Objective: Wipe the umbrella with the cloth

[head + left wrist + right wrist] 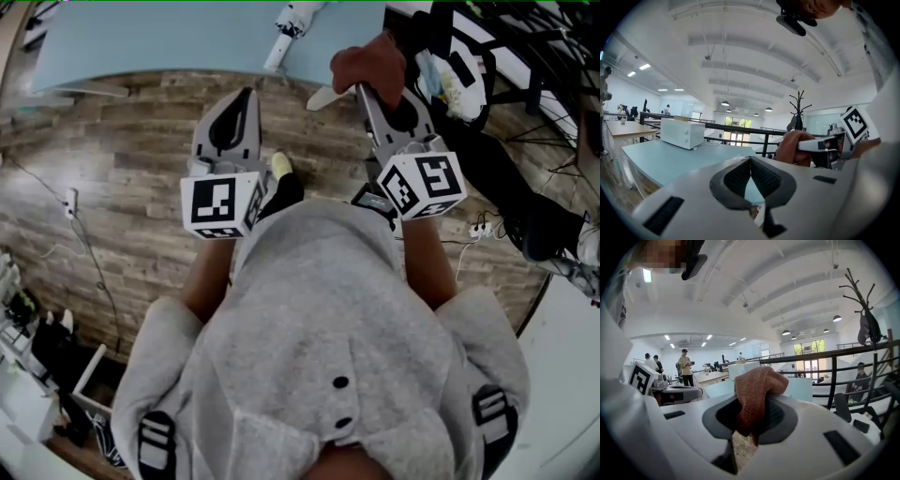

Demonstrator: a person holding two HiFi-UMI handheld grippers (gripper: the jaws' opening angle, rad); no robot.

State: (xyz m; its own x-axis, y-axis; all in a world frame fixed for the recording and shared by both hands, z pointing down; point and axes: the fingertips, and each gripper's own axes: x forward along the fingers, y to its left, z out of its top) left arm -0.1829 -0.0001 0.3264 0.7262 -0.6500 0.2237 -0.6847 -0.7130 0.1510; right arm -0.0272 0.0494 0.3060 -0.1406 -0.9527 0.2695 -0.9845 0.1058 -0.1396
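Left tongs (750, 164): jaws closed pad to pad, nothing between them; held out ahead of the chest, pointing forward and slightly down.
Right tongs (752, 417): jaws clamped on a bunched cloth (757, 385), which bulges up over the tips and hangs a little below them; same forward, slightly downward aim.
Spacing: the two tongs are side by side and apart, the right one reaching a little further forward in the head view.
Left cube (220, 204): at the rear of its tongs, close to the chest.
Right cube (424, 185): likewise, tilted.
Left forearm (208, 281): bare, running forward from a grey sleeve.
Right forearm (427, 272): bare, the same.
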